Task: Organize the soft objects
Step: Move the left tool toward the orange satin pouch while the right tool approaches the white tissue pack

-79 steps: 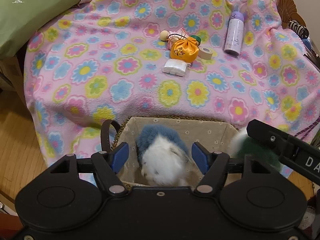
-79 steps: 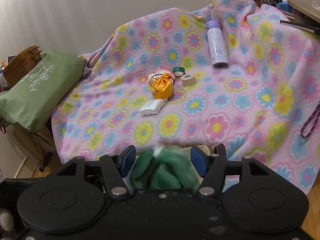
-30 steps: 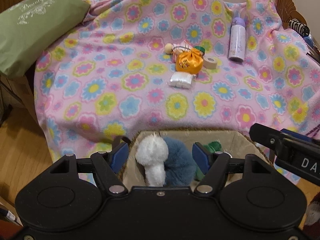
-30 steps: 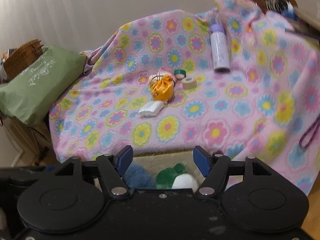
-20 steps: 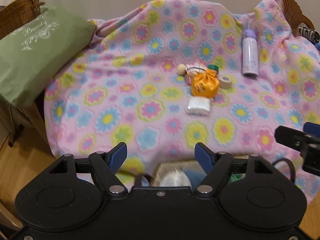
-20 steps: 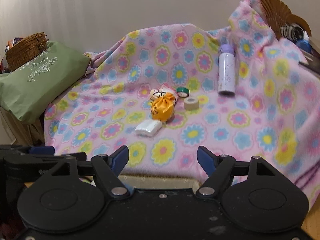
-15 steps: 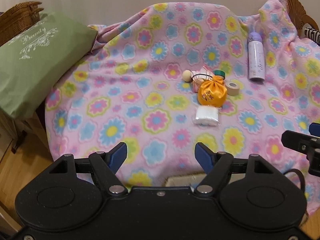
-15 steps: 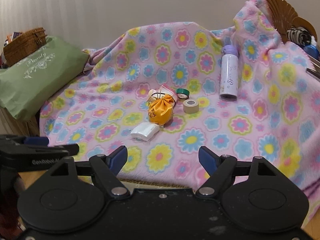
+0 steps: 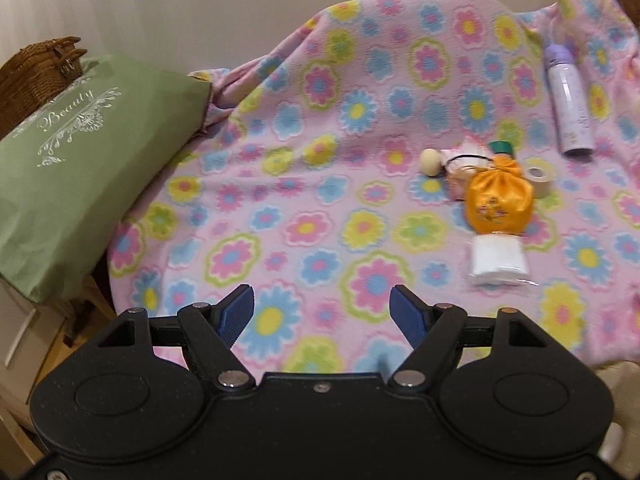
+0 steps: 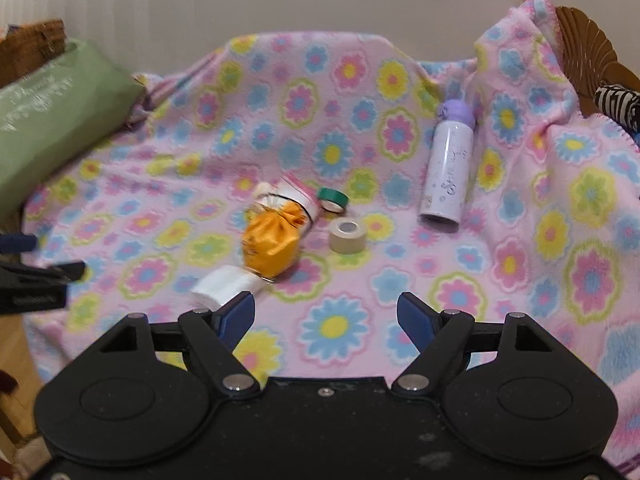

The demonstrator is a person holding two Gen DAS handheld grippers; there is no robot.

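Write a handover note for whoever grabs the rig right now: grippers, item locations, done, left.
Left gripper: open, nothing between the jaws, which have just been opening.
Right gripper: open, empty, jaws likewise just widened.
On the pink flowered fleece blanket: orange satin drawstring pouch, white wrapped tissue pack, beige tape roll, green tape roll, lavender bottle lying down.
Done: both hands are free; neither the basket nor plush toys show in these views.
Left: probably the pouch and tissue pack next; the right gripper looks nearer.
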